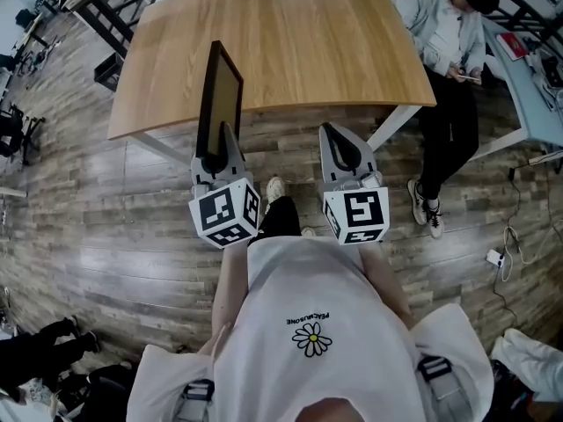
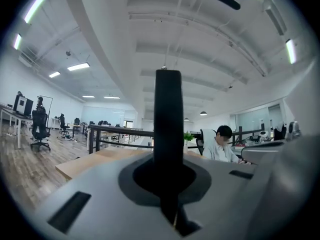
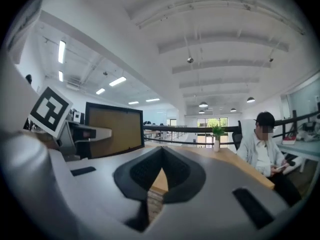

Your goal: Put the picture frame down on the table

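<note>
while the left gripper pinches the picture frame by its lower edge, the frame stands upright at the table's near edge; the right gripper, jaws pressed together on nothing, sits beside it.

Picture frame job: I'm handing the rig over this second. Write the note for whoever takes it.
Left gripper: shut on the lower edge of the picture frame, which is held upright in the air at the table's near edge.
Right gripper: shut, nothing in it, beside the left one.
Table: wooden, with a small potted plant at the far end; a person sits at its right side.
Done: frame picked up.
Left: set it down on the table, then let go.
</note>
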The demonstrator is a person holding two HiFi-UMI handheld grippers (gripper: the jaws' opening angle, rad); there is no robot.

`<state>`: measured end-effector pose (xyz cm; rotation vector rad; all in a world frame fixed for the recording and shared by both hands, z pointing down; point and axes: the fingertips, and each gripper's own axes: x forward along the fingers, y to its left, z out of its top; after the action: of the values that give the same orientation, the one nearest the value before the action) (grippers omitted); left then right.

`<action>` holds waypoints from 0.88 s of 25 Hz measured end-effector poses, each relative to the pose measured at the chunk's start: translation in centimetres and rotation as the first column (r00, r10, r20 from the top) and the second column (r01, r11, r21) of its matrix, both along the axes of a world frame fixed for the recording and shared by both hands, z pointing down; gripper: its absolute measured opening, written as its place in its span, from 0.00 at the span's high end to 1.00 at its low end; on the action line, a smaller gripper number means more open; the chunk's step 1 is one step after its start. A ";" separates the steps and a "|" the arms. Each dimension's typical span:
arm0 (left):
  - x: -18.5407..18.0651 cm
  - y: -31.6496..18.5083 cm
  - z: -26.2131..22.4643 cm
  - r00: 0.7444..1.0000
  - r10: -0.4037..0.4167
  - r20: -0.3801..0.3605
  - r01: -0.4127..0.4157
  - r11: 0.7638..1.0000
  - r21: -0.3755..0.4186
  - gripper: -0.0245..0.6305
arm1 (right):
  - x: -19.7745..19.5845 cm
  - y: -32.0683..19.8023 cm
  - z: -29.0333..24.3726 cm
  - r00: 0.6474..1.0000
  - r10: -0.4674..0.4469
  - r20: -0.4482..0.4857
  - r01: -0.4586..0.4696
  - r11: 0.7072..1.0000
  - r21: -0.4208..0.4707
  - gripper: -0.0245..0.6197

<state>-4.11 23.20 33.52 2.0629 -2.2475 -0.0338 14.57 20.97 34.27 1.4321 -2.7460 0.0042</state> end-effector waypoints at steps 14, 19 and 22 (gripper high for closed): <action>-2.8 -10.9 0.0 1.000 -0.007 -0.012 0.008 0.998 0.069 0.93 | -2.6 -8.7 0.9 0.995 -0.080 -0.057 0.083 0.995 0.051 0.95; -5.2 -18.1 -1.1 1.000 0.015 0.007 -0.016 0.990 0.138 0.93 | -5.4 -17.1 1.3 0.998 -0.038 -0.043 0.039 0.999 0.012 0.95; -7.1 -23.2 -2.2 0.999 0.052 0.014 -0.053 0.986 0.160 0.93 | -7.4 -23.1 0.4 0.999 0.036 -0.035 -0.036 0.999 0.020 0.95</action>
<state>-11.22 0.02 31.28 2.2044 -2.2634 -0.2081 7.14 -2.14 34.63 1.4717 -2.6990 -0.0464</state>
